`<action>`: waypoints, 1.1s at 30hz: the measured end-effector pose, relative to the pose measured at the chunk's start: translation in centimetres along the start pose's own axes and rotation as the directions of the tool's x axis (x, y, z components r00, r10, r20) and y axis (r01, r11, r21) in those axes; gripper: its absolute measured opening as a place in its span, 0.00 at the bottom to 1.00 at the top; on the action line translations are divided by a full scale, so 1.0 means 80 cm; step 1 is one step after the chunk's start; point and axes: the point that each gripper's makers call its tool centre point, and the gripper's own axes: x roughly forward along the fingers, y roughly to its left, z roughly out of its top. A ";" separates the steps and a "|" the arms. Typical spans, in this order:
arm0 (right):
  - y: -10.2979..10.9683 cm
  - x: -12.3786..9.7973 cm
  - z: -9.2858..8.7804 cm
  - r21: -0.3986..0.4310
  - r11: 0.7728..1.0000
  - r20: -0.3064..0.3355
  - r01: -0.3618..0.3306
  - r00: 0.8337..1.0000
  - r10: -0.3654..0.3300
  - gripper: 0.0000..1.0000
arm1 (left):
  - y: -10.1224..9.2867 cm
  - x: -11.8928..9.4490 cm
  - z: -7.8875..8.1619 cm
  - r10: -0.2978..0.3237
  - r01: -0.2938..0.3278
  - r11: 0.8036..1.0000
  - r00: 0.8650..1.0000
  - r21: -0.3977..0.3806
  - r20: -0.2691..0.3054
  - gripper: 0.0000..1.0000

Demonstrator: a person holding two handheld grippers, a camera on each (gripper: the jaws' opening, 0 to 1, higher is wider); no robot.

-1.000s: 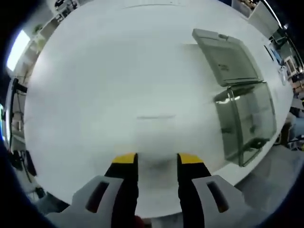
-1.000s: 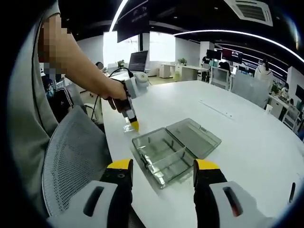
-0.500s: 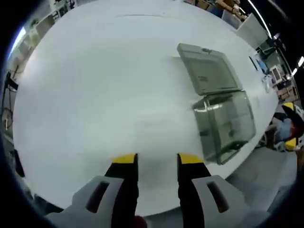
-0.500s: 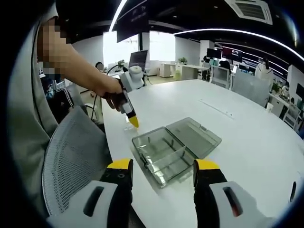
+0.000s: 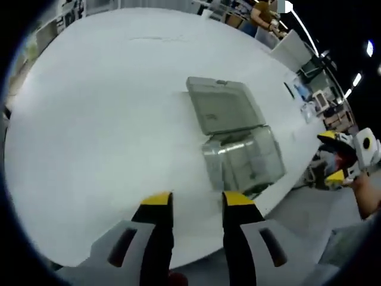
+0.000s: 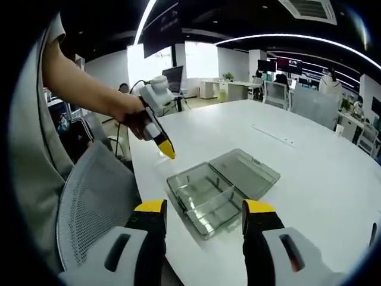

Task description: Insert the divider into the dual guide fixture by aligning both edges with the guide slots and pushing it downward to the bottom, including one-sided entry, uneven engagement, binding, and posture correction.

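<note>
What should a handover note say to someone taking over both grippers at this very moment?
Left gripper: open, empty, held above the white table short of the clear box.
Right gripper: open, empty, off the table edge facing the box.
Box lies near the table edge with its lid folded open flat; a clear partition shows inside in the right gripper view, seating unclear.
Done: nothing confirmed. Left: locate the divider, align both edges with the slots, push to the bottom.
</note>
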 end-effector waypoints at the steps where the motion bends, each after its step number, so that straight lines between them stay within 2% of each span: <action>1: 0.000 0.000 0.001 0.002 1.000 0.002 -0.003 1.000 0.003 0.47 | -0.005 -0.001 0.002 -0.009 0.009 1.000 1.000 0.004 0.003 0.28; 11: -0.001 0.003 0.009 0.032 0.999 0.019 -0.021 1.000 0.021 0.47 | -0.062 -0.013 0.023 -0.127 0.124 0.991 0.990 0.055 0.057 0.28; 20: -0.008 0.001 0.017 0.067 0.997 0.043 -0.029 0.999 0.027 0.47 | -0.088 -0.016 0.030 -0.209 0.203 0.976 0.974 0.079 0.086 0.28; 29: -0.007 0.003 0.021 0.110 0.992 0.066 -0.069 0.996 0.062 0.47 | -0.108 -0.016 0.027 -0.271 0.262 0.960 0.959 0.100 0.084 0.28; 33: -0.006 0.005 0.024 0.122 0.989 0.077 -0.085 0.994 0.076 0.47 | -0.117 -0.017 0.026 -0.304 0.295 0.950 0.948 0.107 0.091 0.28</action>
